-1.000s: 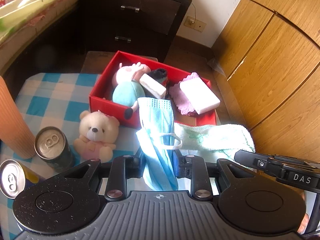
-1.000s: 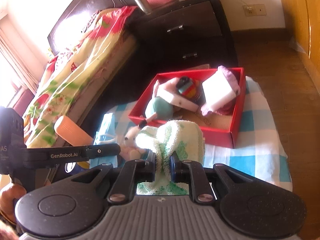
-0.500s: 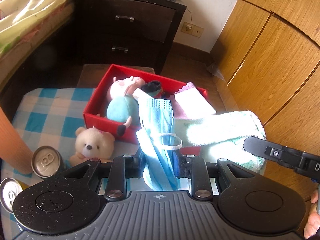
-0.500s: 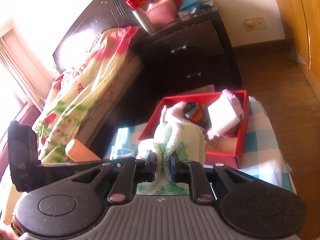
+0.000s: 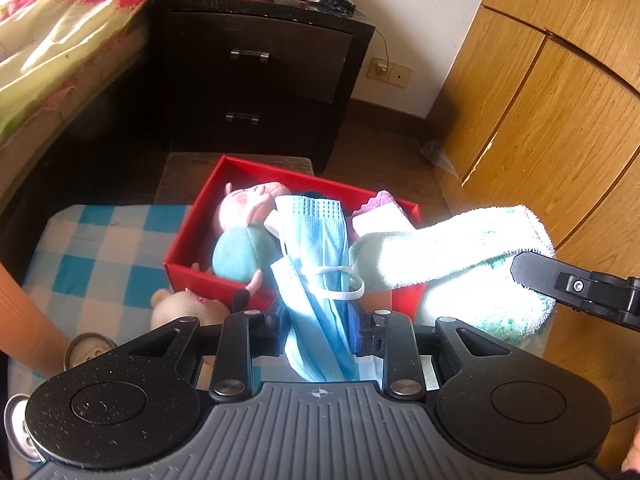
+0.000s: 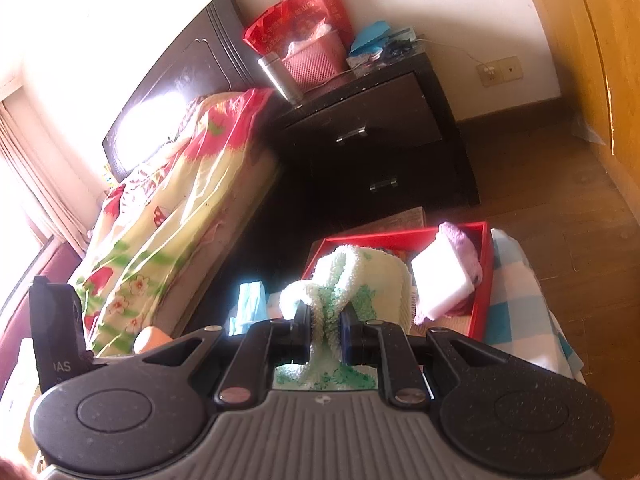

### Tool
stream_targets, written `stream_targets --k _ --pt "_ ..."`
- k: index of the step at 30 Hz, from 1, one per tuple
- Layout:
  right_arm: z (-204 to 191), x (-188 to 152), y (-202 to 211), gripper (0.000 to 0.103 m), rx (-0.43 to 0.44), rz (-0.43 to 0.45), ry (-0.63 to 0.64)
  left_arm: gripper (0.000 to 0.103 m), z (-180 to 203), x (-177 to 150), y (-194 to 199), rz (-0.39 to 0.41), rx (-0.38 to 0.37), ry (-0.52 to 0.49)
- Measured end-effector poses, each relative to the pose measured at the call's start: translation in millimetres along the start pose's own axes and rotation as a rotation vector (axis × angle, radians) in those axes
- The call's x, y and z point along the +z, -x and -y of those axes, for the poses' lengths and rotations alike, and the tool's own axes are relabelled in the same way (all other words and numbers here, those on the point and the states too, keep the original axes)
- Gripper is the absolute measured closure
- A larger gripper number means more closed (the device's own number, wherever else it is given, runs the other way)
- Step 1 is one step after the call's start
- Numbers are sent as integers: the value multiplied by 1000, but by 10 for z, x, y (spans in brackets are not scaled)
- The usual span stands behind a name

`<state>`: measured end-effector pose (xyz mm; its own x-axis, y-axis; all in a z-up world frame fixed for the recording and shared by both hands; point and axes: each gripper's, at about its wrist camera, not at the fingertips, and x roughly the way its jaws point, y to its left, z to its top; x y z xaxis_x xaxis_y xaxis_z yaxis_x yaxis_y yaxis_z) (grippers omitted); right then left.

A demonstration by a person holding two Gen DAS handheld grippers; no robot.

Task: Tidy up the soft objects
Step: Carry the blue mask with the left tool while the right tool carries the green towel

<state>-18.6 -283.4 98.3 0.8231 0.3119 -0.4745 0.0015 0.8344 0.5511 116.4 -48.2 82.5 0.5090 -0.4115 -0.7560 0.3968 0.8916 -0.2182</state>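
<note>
My left gripper [image 5: 320, 332] is shut on a blue face mask [image 5: 316, 256] and holds it up in front of the red box [image 5: 192, 268]. My right gripper [image 6: 325, 332] is shut on a pale green towel [image 6: 360, 280], lifted above the near side of the red box [image 6: 484, 280]. The towel also shows in the left wrist view [image 5: 452, 256], at the right. In the box lie a pink and teal plush pig [image 5: 240, 240], a white sponge [image 6: 440, 280] and a purple cloth [image 6: 460, 240]. A cream teddy bear [image 5: 180, 308] lies on the checked cloth before the box.
The blue checked cloth [image 5: 92, 248] covers the low table. Two drink cans [image 5: 86, 352] and an orange cylinder [image 5: 24, 320] stand at its left. A dark nightstand [image 5: 260, 80] is behind, a bed [image 6: 172, 208] at left, wooden cupboards [image 5: 540, 120] at right.
Both grippers have risen and tilted up, carrying the mask and the towel higher above the table. The box and the teddy now look lower and farther away.
</note>
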Motion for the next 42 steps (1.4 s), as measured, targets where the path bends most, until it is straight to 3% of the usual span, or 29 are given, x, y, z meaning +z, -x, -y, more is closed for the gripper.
stream_targets --k 19,25,36,41,42 --pt "199 247 -256 103 -69 28 -26 72 91 250 -353 0 56 -37" --pt "221 423 -454 103 -65 77 -12 71 108 371 -615 2 82 -59" --pt "468 509 -968 103 -88 92 -49 70 -64 569 -1111 -1 49 14" --pt "512 482 -1149 103 -103 76 -28 61 -34 613 -1203 16 36 19" --pt "526 459 -1186 103 -105 67 -26 53 -27 613 -1226 12 31 19"
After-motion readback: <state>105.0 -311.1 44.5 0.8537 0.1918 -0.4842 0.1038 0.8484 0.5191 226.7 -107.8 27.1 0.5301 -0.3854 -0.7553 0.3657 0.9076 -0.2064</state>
